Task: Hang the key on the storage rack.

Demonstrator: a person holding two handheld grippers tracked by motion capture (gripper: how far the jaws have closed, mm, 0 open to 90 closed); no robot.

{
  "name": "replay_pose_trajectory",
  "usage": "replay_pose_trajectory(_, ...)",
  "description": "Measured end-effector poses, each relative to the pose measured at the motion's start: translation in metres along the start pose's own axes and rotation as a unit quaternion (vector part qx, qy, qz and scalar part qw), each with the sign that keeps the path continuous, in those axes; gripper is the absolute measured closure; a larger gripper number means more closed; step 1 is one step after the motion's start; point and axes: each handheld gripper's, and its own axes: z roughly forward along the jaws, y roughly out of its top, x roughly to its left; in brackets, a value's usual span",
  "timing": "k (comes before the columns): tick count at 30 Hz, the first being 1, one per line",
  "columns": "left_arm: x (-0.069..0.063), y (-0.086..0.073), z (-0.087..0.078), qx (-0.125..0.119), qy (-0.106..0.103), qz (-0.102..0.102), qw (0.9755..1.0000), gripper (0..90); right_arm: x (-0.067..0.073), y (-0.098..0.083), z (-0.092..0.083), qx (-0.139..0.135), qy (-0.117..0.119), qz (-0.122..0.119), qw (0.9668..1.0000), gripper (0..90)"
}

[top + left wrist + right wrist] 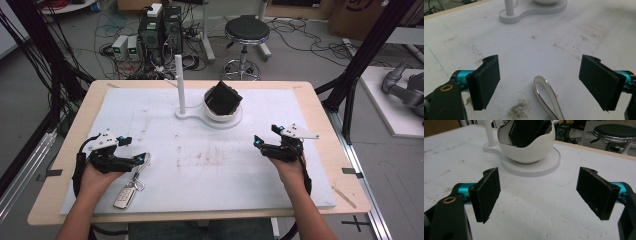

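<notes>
the left tool hangs released over the key ring's metal loop near the desk's front left corner, the right tool released too, and closing on that thin, flat loop could likely skid it away.

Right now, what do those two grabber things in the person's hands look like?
Each one is black with two flat, dark, rectangular jaw pads on shiny turquoise posts. The left gripper and right gripper both carry a grey three-cornered plate on top and tiny blue-green lights. Black cables trail back along the bare forearms; no sleeves show.
</notes>
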Motion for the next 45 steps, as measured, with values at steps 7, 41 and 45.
replay_pose_trajectory(7, -0.006, -0.006, 0.000, 0.022, 0.010, -0.007, 0.9997, 17.2, 0.002, 0.000, 0.006, 0.007, 0.007, -0.010, 0.9999, 19.7)
replay_pose_trajectory(41, -0.027, -0.030, -0.004, 0.156, 0.005, 0.014, 0.9876, 73.8, 0.011, 0.009, 0.019, 0.005, 0.022, -0.016, 0.9996, 19.7)
replay_pose_trajectory(45, -0.029, -0.026, -0.003, 0.169, 0.006, 0.025, 0.9853, 81.4, 0.010, 0.009, 0.017, 0.004, 0.021, -0.014, 0.9997, 19.7)
